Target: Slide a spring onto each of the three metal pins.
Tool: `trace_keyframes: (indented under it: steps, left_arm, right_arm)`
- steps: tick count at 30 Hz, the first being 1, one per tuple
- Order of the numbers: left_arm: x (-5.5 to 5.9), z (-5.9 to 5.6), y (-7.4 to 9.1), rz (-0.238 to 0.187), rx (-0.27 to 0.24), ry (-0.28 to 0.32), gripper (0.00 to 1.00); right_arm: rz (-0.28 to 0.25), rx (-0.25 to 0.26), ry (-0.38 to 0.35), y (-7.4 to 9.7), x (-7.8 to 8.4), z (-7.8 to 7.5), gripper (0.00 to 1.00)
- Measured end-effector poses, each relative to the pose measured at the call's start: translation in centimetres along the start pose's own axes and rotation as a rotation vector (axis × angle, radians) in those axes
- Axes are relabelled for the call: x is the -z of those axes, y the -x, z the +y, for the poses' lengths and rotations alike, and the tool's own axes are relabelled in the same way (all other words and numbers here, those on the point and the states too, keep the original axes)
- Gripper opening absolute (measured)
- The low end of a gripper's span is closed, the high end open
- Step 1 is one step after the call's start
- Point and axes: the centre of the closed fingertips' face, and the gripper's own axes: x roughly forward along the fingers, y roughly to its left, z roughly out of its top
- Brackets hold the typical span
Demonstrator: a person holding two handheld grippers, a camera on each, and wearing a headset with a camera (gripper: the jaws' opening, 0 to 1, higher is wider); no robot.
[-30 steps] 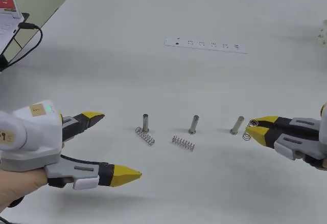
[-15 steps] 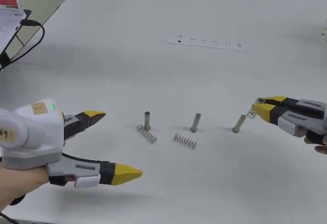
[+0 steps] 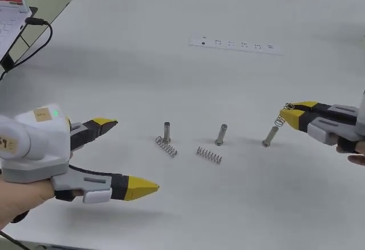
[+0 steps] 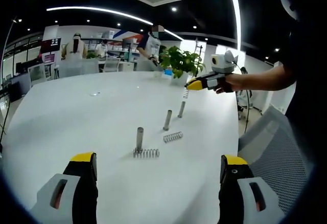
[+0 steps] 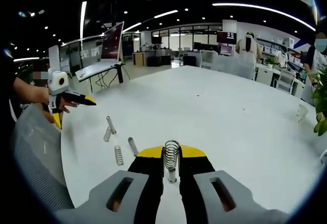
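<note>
1. The left gripper (image 3: 130,155) is held low and level at the near left of the table (image 3: 171,79), pointing right toward the pins. Its jaws are spread wide with nothing between them.
2. The right gripper (image 3: 288,113) reaches in from the right with its tips aimed left. Its jaws are closed on the held spring (image 3: 282,116), which hangs from the tips just above and to the right of the right pin (image 3: 269,136), apart from it.
3. The middle pin (image 3: 221,134) and the left pin (image 3: 166,131) stand bare. One loose spring (image 3: 166,146) lies at the foot of the left pin. A second loose spring (image 3: 209,155) lies just in front of the middle pin.
4. Change over the last second: the right gripper has risen with the held spring, from beside the right pin's top to above it. The left gripper, the pins and both loose springs keep their places.
</note>
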Motion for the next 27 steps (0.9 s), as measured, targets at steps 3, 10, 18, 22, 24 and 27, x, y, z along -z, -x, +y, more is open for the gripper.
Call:
trace_keyframes:
  steps: [3, 10, 18, 22, 24, 27]
  left_arm:
    - [0.0, 0.2, 0.1, -0.001, -0.002, 0.0, 0.98]
    - [0.2, 0.3, 0.2, 0.003, -0.003, 0.004, 0.98]
    - [0.3, 0.3, 0.2, 0.002, -0.006, 0.006, 0.98]
    - [0.3, 0.3, 0.3, 0.006, -0.008, 0.004, 0.98]
    - [0.3, 0.3, 0.3, 0.005, -0.006, 0.005, 0.98]
    - [0.3, 0.4, 0.3, 0.004, -0.008, 0.006, 0.98]
  right_arm:
    - [0.002, 0.002, -0.003, -0.1, 0.1, -0.1, 0.08]
    - [0.018, 0.003, -0.007, -0.3, 0.7, -0.2, 0.08]
    - [0.026, 0.0, -0.01, -0.4, 1.1, -0.2, 0.08]
    - [0.033, -0.002, -0.009, -0.6, 1.3, -0.2, 0.08]
    - [0.035, 0.0, -0.008, -0.6, 1.4, -0.3, 0.08]
    - [0.036, -0.002, -0.011, -0.7, 1.5, -0.2, 0.08]
